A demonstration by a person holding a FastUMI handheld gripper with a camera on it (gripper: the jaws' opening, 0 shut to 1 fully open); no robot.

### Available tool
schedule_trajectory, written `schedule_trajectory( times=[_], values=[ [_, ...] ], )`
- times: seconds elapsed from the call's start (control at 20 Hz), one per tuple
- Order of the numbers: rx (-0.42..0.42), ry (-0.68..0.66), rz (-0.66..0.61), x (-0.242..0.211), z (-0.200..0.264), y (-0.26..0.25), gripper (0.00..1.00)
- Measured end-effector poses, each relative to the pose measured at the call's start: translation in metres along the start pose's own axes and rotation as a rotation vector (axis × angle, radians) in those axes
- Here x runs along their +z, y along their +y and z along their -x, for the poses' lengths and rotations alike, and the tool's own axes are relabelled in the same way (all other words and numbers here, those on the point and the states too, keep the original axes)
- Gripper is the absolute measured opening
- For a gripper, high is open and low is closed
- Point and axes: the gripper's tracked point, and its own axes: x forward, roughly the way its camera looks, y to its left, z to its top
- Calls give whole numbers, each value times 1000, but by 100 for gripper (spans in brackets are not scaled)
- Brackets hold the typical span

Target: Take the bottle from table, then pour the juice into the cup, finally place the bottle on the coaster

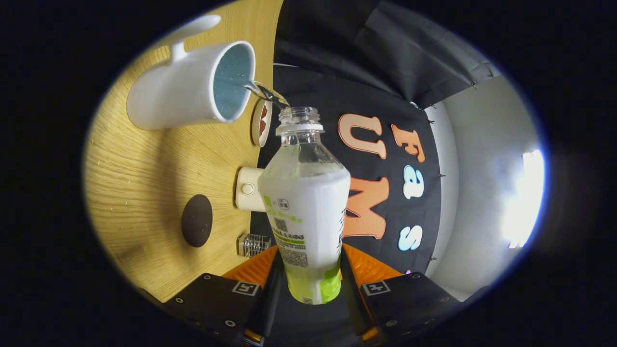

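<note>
surface [144, 193]: dark round coaster [196, 220], white cup [188, 86] beyond it | juice stream [265, 92] running from bottle mouth into cup | bottle [304, 202] tipped, neck just beside cup rim | hand-held gripper [308, 284] clamped on bottle's lower body, between both fingers

gripper [311, 284] fingers clamped, rolled sideways

One bottle [305, 212], one cup [188, 89], one coaster [196, 220]
</note>
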Motion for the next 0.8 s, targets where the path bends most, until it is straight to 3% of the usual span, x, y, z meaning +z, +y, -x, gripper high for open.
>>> schedule_trajectory(
  times=[0.8],
  values=[
    [-27, -16, 47, 1, -3, -18, 63]
  ],
)
